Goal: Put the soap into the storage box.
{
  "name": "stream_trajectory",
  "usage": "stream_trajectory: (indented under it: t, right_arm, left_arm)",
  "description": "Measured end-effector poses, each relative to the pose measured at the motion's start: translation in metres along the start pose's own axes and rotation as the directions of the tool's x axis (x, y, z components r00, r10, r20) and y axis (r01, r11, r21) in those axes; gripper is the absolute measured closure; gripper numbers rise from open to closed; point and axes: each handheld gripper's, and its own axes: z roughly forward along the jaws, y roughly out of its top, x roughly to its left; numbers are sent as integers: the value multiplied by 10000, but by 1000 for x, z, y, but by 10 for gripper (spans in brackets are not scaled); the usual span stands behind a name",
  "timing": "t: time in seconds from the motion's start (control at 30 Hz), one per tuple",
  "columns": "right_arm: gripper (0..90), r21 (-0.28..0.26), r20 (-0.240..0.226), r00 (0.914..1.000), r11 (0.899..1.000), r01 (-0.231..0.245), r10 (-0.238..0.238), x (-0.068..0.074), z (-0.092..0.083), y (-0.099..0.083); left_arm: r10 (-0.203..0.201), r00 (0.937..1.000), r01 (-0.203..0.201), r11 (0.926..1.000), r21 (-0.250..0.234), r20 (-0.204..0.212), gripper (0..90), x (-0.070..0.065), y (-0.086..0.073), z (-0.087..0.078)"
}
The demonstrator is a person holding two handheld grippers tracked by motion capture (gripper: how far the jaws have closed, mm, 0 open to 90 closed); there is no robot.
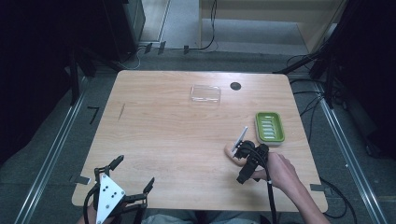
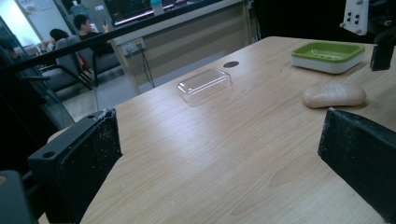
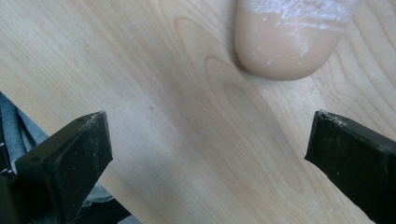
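Peach soap (image 3: pixel 292 39) lies on the worktop (image 1: pixel 177 135) beside the green dish (image 1: pixel 269 127). The right tongs (image 3: pixel 208 154) hover above it, spread and empty; best to straddle its narrow width squarely before squeezing. The left tongs (image 2: pixel 219 158) wait spread, empty.

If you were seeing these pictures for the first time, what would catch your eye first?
The green soap dish near the table's right edge stands out. Beside it, the right gripper hovers open over a tan soap bar. A clear lid lies farther back.
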Motion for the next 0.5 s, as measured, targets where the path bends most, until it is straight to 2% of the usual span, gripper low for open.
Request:
stream_trajectory:
  t: [0.5]
  right_arm:
    - [0,-51,25,9999,9998,-166,166,-12,-1,16]
  left_arm:
    - [11,10000,-11,10000,6,7,0,0,0,0]
